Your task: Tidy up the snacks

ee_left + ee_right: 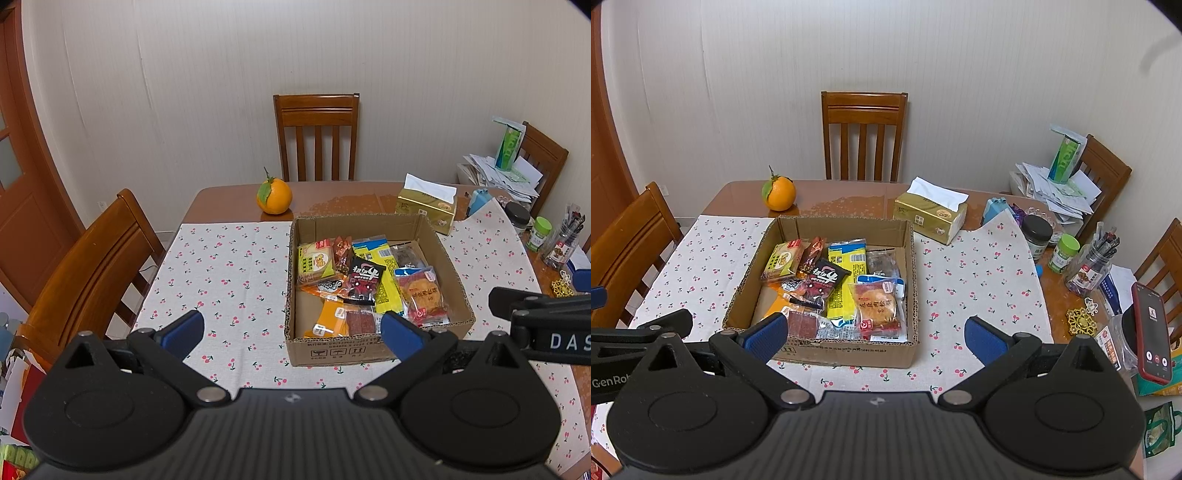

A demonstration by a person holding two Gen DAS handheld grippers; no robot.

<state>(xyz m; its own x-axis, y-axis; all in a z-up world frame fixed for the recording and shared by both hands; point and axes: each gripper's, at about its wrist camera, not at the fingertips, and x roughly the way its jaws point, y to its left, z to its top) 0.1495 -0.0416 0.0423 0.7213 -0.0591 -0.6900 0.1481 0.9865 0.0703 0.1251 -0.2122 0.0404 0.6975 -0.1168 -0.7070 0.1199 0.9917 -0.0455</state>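
Observation:
A shallow cardboard box [332, 350] [849, 354] stands on the cherry-print cloth and holds several snack packets: a yellow packet [384, 284] [846, 280], a black packet [364, 277] [825, 277], a clear pastry packet [423, 295] [879, 306] and others. My left gripper [293, 334] is open and empty, above the near edge of the table, left of the box. My right gripper [875, 336] is open and empty, in front of the box's near wall. Each gripper shows at the other view's edge.
An orange [274, 196] [779, 194] lies behind the box. A gold tissue box [426, 208] [931, 216], jars [1038, 232] and a pen cup [1089, 266] stand at the right. A red phone [1152, 332] stands at the far right. Wooden chairs [317, 136] [864, 133] surround the table.

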